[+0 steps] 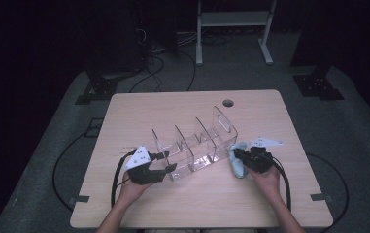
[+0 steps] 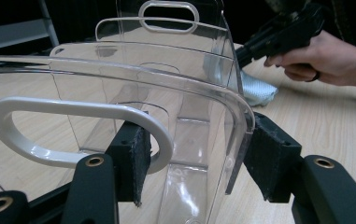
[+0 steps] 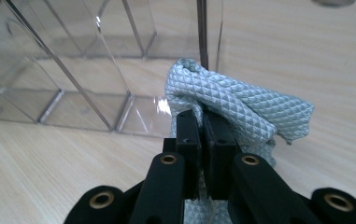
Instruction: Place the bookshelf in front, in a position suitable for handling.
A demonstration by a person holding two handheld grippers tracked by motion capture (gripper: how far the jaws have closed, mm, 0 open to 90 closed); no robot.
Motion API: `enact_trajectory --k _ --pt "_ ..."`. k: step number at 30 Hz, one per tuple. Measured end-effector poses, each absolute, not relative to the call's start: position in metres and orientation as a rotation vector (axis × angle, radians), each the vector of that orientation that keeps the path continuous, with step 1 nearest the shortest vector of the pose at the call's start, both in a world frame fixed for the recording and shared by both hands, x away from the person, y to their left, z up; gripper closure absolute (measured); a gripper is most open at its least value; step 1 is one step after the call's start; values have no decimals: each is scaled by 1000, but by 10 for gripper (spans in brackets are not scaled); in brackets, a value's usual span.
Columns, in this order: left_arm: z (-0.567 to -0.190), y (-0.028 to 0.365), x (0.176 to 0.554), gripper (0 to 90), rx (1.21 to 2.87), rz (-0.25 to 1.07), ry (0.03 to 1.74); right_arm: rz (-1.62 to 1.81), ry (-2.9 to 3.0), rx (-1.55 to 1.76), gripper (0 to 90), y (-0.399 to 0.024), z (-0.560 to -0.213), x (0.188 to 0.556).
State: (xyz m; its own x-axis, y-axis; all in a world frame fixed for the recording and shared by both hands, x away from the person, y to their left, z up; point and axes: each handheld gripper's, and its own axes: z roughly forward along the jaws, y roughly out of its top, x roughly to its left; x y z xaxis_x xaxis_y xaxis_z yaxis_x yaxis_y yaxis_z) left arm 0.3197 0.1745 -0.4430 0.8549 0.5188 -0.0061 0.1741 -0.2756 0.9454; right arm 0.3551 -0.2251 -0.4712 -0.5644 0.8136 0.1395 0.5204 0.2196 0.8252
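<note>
A clear plastic organizer (image 1: 194, 145) with several upright dividers lies slantwise on the wooden table (image 1: 197, 204). My left gripper (image 1: 168, 162) is shut on its near left end. In the left gripper view the pads (image 2: 129, 158) clamp the end wall (image 2: 166, 93) beside its white handle loop (image 2: 49, 130). My right gripper (image 1: 238, 154) is shut on a pale blue textured cloth (image 1: 237, 168) at the organizer's right end. In the right gripper view the bunched cloth (image 3: 241, 107) is pinched between the jaws of that gripper (image 3: 206, 126) and touches a clear wall (image 3: 73, 70).
A round cable hole (image 1: 227, 103) sits near the table's far edge. A white stand (image 1: 233, 19) and loose cables (image 1: 163, 68) are on the dark floor beyond. The person's other hand (image 2: 325, 56) is at the upper right of the left gripper view.
</note>
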Motion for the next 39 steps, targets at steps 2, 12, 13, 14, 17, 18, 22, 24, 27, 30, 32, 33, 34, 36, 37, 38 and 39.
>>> enact_trajectory --k 2,12,13,14,17,18,22,24,27,30,32,33,34,36,37,38,39 --pt "-443 175 319 438 1848 365 522 1269 2180 1260 858 -226 -472 355" --pt "-442 177 318 400 1845 374 541 1255 2174 1252 858 -226 -474 356" --pt "-442 177 318 398 1845 375 541 1258 2170 1255 858 -227 -473 356" --pt "-442 178 318 398 1844 376 544 1254 2173 1261 857 -227 -474 357" --pt "-442 178 318 393 1838 375 550 1223 2204 1300 858 -228 -486 361" --pt "-442 179 317 395 1841 378 550 1224 2211 1314 858 -228 -489 362" --pt "-441 180 317 406 1829 375 551 1254 2186 1285 858 -229 -480 359" --pt "-442 181 317 410 1826 377 551 1274 2164 1278 858 -229 -474 357" --pt "-441 181 317 421 1825 379 553 1275 2168 1277 858 -230 -475 358" --pt "-441 182 317 438 1823 384 549 1226 2208 1296 858 -227 -487 362" --pt "-440 183 316 449 1825 389 547 1231 2214 1314 858 -228 -490 363" --pt "-441 183 316 453 1825 390 546 1233 2209 1307 858 -228 -488 363" --pt "-441 183 316 453 1826 390 544 1243 2199 1301 858 -229 -484 361" --pt "-441 183 316 453 1825 389 543 1267 2182 1293 858 -230 -478 358" --pt "-441 183 316 453 1824 389 541 1271 2177 1287 858 -231 -477 358" --pt "-441 183 316 453 1824 388 541 1278 2172 1287 858 -232 -475 357" --pt "-441 183 317 453 1822 387 541 1285 2169 1296 858 -232 -475 357"
